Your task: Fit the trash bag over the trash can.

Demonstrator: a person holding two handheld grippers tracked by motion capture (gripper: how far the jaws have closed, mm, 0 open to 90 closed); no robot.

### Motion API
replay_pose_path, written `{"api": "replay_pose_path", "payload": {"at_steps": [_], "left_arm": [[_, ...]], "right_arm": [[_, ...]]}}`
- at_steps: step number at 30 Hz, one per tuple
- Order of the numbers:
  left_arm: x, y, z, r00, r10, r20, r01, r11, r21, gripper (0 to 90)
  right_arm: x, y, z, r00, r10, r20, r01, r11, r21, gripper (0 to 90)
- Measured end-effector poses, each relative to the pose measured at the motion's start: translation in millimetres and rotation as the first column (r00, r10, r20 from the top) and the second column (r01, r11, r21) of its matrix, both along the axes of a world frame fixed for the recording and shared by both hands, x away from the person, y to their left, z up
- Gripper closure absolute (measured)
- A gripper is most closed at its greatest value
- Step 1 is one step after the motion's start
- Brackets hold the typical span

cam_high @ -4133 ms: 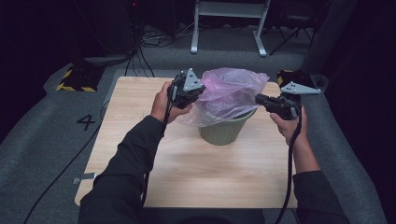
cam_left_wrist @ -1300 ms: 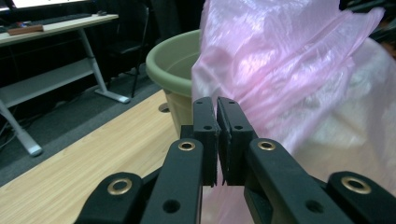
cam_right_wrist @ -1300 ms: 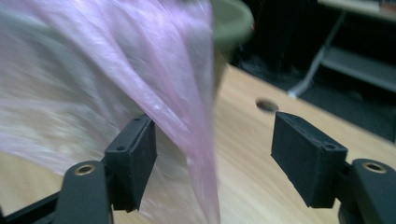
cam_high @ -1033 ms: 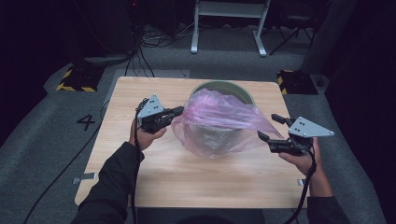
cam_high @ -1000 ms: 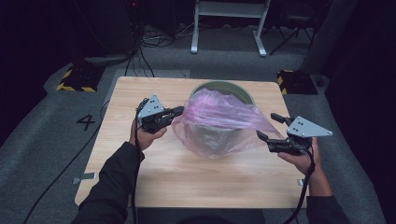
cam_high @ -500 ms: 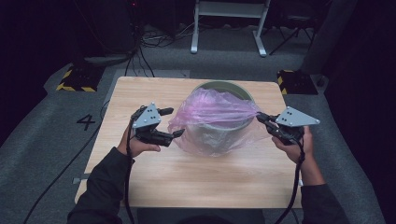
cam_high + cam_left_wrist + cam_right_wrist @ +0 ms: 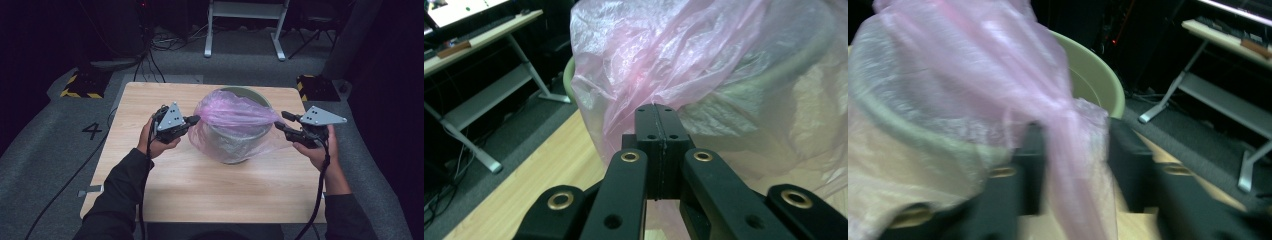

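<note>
The one thing to read here is a large dark numeral "4" (image 7: 93, 131) marked on the grey floor (image 7: 45, 150), at the left of the high view, just off the left edge of the desk (image 7: 150, 100). The yellow-and-black hazard stripes (image 7: 70, 87) on the floor blocks carry no lettering.

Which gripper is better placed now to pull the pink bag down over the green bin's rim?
Left. The left gripper is shut on the pink bag; the right gripper's jaws stand apart around the film beside the green bin.
</note>
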State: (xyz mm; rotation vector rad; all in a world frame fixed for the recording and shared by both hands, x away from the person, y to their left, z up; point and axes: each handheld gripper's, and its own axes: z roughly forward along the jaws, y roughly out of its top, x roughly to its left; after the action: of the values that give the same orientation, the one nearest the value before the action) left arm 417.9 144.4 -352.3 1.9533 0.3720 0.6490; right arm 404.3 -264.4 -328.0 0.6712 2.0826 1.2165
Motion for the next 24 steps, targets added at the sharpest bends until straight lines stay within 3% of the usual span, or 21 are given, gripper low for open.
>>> {"api": "replay_pose_path", "payload": {"at_steps": [2,4,8,11,13,14,15,16,17,22,24], "left_arm": [[-0.9,1.3,3.3,0.9999,-0.011,0.000,0.011,0.9999,-0.008,90.0],[-1.3,3.3,5.9,0.9999,-0.006,0.010,0.006,0.9999,-0.009,90.0],[9.5,2.9,10.0,0.9996,0.027,-0.004,-0.027,0.9995,-0.018,90.0],[27.0,-1.5,11.5,0.9983,0.055,-0.018,-0.055,0.9983,-0.016,90.0],[39.1,-3.5,9.2,0.9969,0.066,-0.044,-0.067,0.9973,-0.030,90.0],[44.7,-4.4,7.7,0.9954,0.080,-0.052,-0.082,0.9963,-0.027,90.0],[50.4,-4.8,5.7,0.9935,0.091,-0.068,-0.093,0.9951,-0.032,90.0],[55.5,-4.8,3.8,0.9919,0.092,-0.087,-0.096,0.9945,-0.042,90.0],[58.9,-5.2,2.2,0.9908,0.097,-0.094,-0.102,0.9939,-0.042,90.0],[76.4,-9.6,-8.1,0.9812,0.127,-0.146,-0.134,0.9900,-0.043,90.0],[81.8,-11.3,-12.0,0.9776,0.133,-0.163,-0.146,0.9872,-0.065,89.9]], "right_arm": [[-1.8,1.9,5.6,0.9994,0.034,0.005,-0.034,0.999,-0.009,85.8],[-1.0,2.8,9.0,0.9998,0.019,0.007,-0.019,1.000,-0.011,89.9],[9.1,1.9,12.2,0.9996,-0.009,-0.027,0.010,1.000,0.006,90.0],[28.2,1.6,12.5,0.9937,-0.060,-0.095,0.062,0.998,0.019,90.0],[44.6,-0.3,9.0,0.9837,-0.087,-0.157,0.095,0.995,0.042,90.0],[58.3,-2.1,3.3,0.9710,-0.127,-0.203,0.140,0.989,0.051,90.0],[58.3,-2.1,3.3,0.9710,-0.127,-0.203,0.140,0.989,0.051,90.0],[70.8,-4.3,-4.7,0.9556,-0.149,-0.254,0.170,0.983,0.062,90.0],[70.8,-4.3,-4.7,0.9556,-0.149,-0.254,0.170,0.983,0.062,90.0],[91.9,-7.3,-23.8,0.9248,-0.143,-0.353,0.196,0.973,0.119,90.0],[93.8,-7.3,-25.7,0.9240,-0.143,-0.355,0.197,0.973,0.121,90.0]]}}
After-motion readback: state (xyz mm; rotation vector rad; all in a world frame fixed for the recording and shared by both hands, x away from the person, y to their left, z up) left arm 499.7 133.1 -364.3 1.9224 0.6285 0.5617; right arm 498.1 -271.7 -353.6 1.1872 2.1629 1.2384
